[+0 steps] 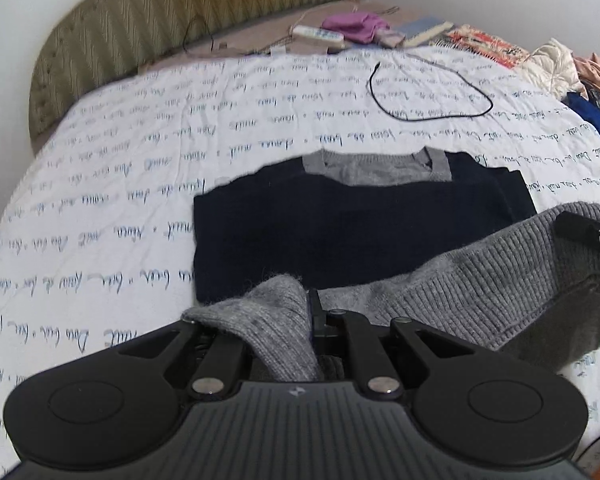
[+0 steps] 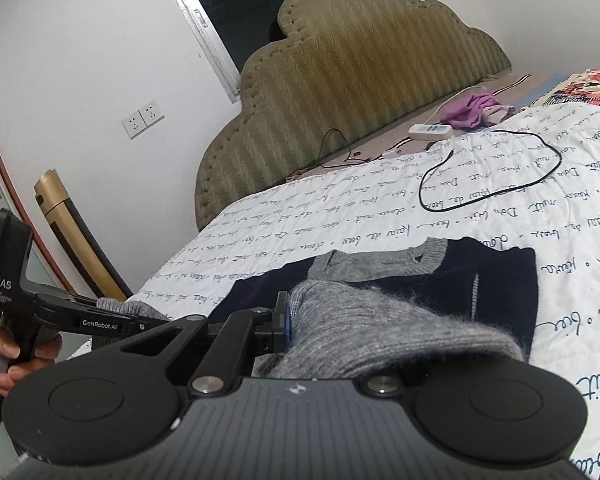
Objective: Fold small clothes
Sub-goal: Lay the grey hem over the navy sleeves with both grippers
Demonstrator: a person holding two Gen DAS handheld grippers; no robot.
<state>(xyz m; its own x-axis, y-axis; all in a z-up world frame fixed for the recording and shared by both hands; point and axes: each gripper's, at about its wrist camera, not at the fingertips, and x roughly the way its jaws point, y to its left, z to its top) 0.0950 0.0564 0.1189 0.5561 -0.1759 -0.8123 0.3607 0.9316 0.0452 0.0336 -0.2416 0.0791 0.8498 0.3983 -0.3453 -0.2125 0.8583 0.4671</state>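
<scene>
A small navy sweater [image 1: 340, 232] with a grey neckband and a grey ribbed hem lies on the bed's white quilt [image 1: 120, 184]. My left gripper [image 1: 310, 300] is shut on the near left corner of the grey hem [image 1: 276, 320], which bunches over its fingers. The hem band [image 1: 500, 280] stretches, lifted, to the right, where the black tip of the right gripper [image 1: 584, 234] shows. In the right wrist view my right gripper [image 2: 290, 312] is shut on the hem's other corner [image 2: 380, 332], and the knit hides its right finger. The left gripper [image 2: 112, 320], held by a hand, grips grey knit at the left.
A black cable loop [image 1: 428, 92] lies on the quilt beyond the sweater. A white remote [image 1: 318, 36], a purple cloth [image 1: 356, 26] and books sit by the olive headboard [image 1: 180, 12]. Piled clothes [image 1: 572, 68] lie at the far right. A wall with sockets [image 2: 144, 118] stands left of the bed.
</scene>
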